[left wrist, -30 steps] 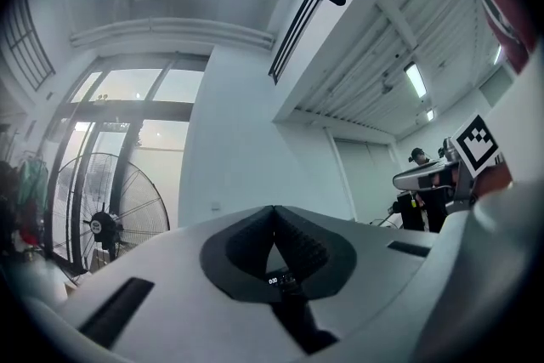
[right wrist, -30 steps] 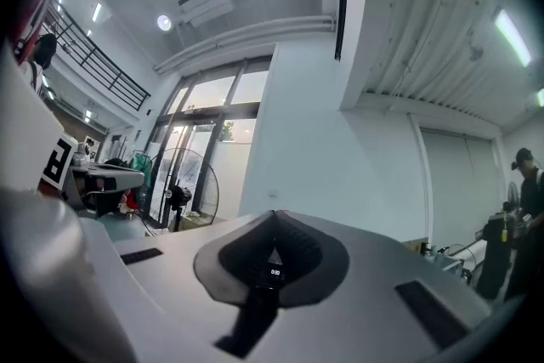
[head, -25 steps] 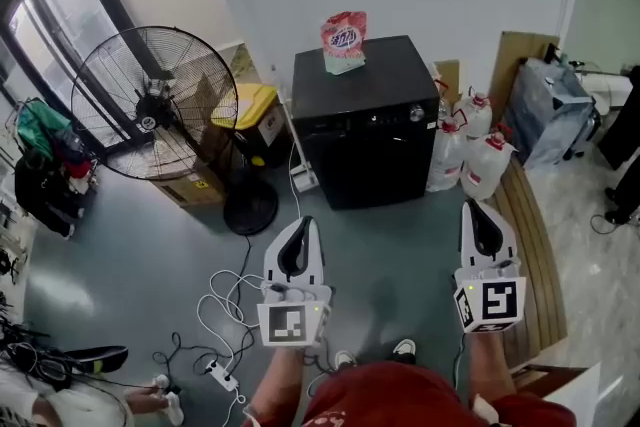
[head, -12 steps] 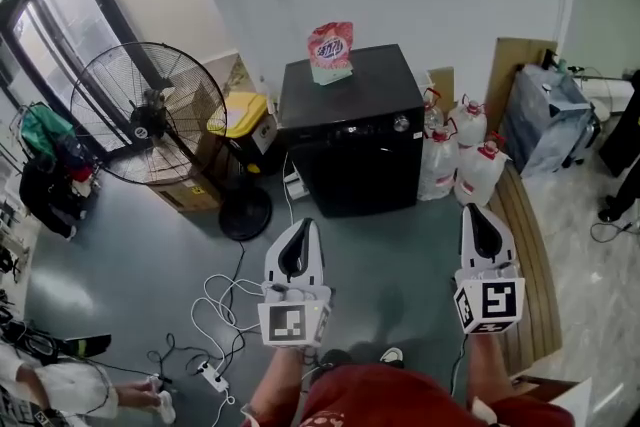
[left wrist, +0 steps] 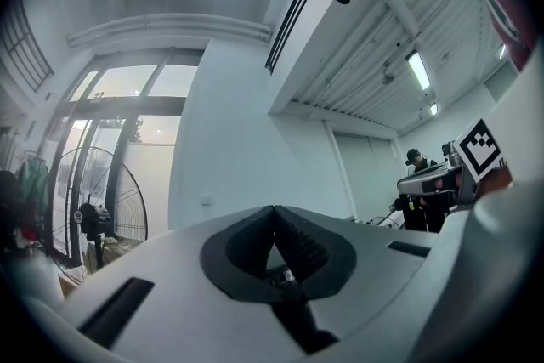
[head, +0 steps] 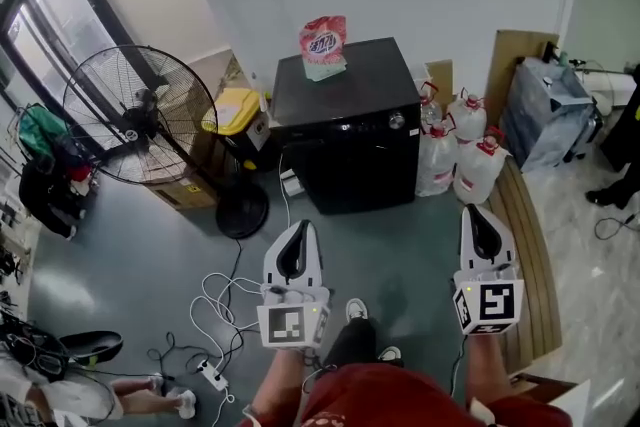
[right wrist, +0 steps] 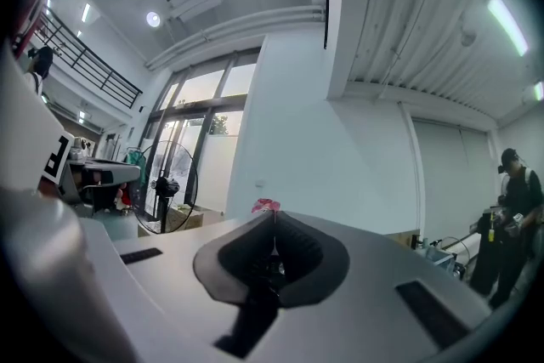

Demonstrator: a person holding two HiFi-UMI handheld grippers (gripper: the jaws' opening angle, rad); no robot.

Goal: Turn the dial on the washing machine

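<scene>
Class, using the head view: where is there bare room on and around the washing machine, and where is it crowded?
Free: the washing machine top right of the pink bag; the floor before its front. Crowded: jugs at its right, yellow bin and fan at its left.

Washing machine against the back wall; dial at the right end of its front panel; bag upright on its top, near the back left corner. Left of the machine: bin, then standing fan with a box beside its base. Right of the machine: jugs clustered on the floor. Cables lie on the floor before the fan. Left gripper and right gripper are side by side before the machine, well apart from it.
</scene>
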